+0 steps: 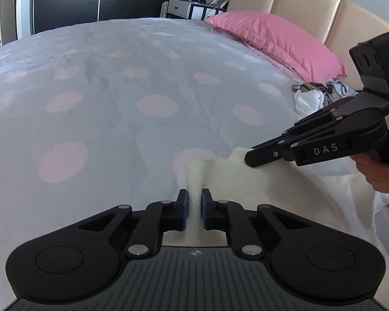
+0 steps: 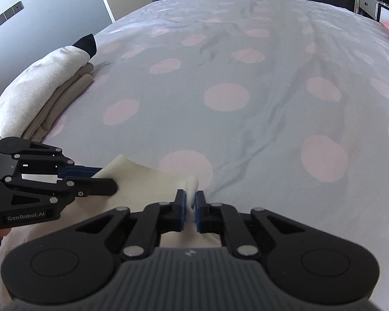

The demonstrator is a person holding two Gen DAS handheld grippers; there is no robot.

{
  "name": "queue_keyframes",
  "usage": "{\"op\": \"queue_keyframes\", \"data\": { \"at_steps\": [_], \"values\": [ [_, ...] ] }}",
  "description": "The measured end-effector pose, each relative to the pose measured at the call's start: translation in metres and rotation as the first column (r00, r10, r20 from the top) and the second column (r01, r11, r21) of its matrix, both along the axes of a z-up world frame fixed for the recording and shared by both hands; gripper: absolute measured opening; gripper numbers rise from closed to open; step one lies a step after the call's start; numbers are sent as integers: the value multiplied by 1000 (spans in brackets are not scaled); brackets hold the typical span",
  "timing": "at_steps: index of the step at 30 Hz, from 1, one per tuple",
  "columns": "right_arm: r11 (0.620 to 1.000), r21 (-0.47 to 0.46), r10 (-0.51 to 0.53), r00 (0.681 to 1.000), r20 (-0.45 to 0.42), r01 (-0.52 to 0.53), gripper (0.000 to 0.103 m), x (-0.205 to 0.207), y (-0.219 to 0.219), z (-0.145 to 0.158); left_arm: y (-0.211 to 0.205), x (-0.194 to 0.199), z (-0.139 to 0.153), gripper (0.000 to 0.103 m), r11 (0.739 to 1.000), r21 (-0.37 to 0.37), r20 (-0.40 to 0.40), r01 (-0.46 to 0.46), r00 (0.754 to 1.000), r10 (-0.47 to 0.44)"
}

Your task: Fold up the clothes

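Both claws sit low over the near edge of the bed (image 2: pixel 246 103), each pinching a corner of the same cream garment (image 2: pixel 142 181). Closest in the left wrist view, the left claw (image 1: pixel 194 208) has its blue pads clamped on a narrow ridge of the cloth; the right claw (image 2: pixel 190 211) grips an equally thin bunch at the other corner. Between them the garment lies spread on the spotted bedcover, the rest trailing toward the person.

Trouble would most likely start with those shallow grips: so little fabric sits between the pads that a quick lift or pull apart could let one corner slip out, leaving the fold crooked. Uneven height between the two claws would likely skew the edge as well. Dragging instead of lifting may rumple the loose bedcover and wrinkle the garment's underside. A stack of folded clothes (image 2: pixel 39 96) lies to the left, well apart, and an unfolded heap (image 1: pixel 316 94) waits near the pink pillow (image 1: pixel 275 39)
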State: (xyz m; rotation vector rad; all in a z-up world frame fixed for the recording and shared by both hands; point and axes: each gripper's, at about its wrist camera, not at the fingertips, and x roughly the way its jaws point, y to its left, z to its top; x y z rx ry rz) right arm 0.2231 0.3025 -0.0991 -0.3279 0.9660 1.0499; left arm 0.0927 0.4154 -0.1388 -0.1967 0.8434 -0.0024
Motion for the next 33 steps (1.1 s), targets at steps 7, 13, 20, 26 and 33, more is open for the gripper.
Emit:
{"op": "queue_keyframes", "data": {
  "at_steps": [7,13,20,26,33],
  "values": [
    [995,-34,-99,995,-9,99,30,2,-14,2,-2,-13,13,32,991,30,8,-130,991,130],
    [979,-52,-192,978,83,196,38,-5,-108,58,-6,-51,53,38,981,69,31,-179,984,178],
    [898,-101,-415,900,134,429,39,-23,-250,97,-27,-105,82,39,973,113,0,-199,980,201],
    [795,-155,-576,810,110,586,40,-55,-337,87,-48,-154,106,39,967,147,-39,-211,975,218],
    [800,-263,-547,836,54,540,42,-84,-343,38,-75,-190,112,41,962,191,-75,-193,975,210]
  ]
}}
